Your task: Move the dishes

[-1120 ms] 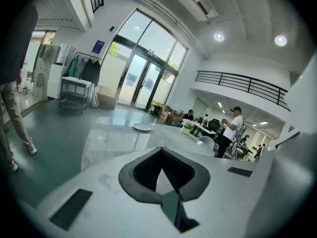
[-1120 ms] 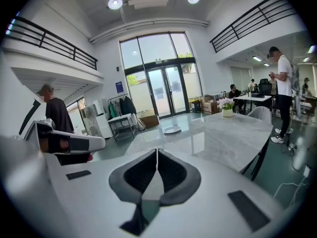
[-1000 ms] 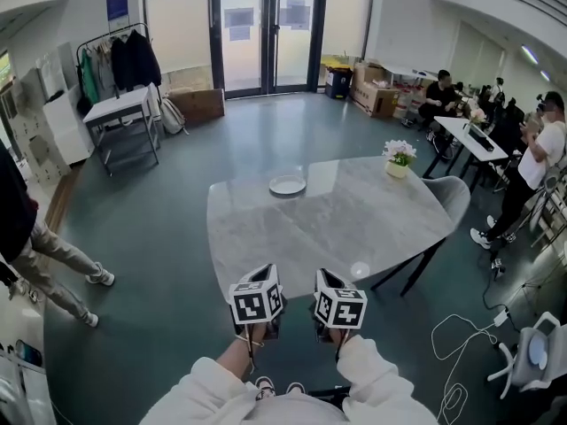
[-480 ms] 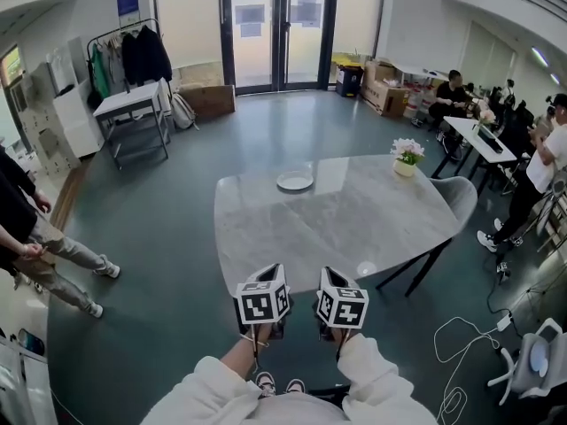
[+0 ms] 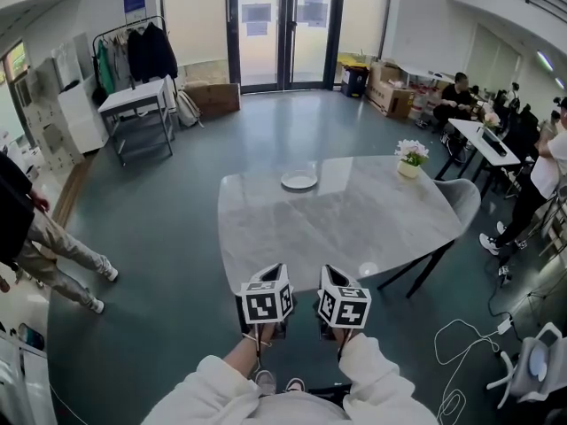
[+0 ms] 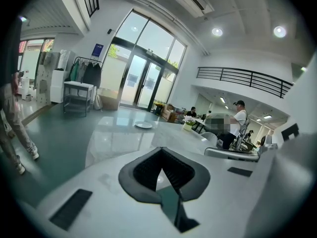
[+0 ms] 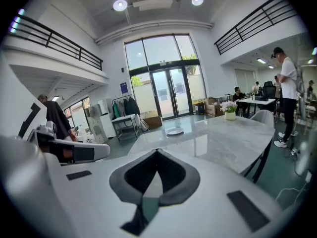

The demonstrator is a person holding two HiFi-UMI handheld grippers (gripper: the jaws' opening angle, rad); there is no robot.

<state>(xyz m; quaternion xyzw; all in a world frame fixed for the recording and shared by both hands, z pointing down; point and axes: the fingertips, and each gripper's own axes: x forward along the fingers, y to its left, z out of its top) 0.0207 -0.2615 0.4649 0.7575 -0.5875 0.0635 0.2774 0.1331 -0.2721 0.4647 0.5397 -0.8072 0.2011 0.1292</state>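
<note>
1. Both grippers are held low and side by side, just short of the table's (image 5: 354, 224) near edge, white sleeves (image 5: 376, 374) behind them.
2. Left gripper (image 5: 265, 306): look along it and the jaws are clenched, tips meeting, nothing between them (image 6: 161, 155).
3. Right gripper (image 5: 342, 308): same story, jaws pressed together at the tips and empty (image 7: 156, 155).
4. The dish is a single white plate (image 5: 299, 181), sitting flat on the far side of the table, well apart from both grippers. It shows beyond the left jaws (image 6: 143, 125) and beyond the right ones too (image 7: 175, 131).
5. A flower pot (image 5: 409, 158) stands on the table's far right corner, well clear of the plate.
6. A grey chair (image 5: 464, 198) is at the table's right edge.
7. Around the room: a person (image 5: 40, 237) walks along the left side, another (image 5: 547, 162) stands at the right, and one (image 5: 454, 96) sits at a desk (image 5: 478, 140) further back.
8. Back left there is a clothes rack (image 5: 146, 53) with a small table (image 5: 135, 103) in front of it; cardboard boxes (image 5: 388, 97) sit near the glass doors (image 5: 283, 25).
</note>
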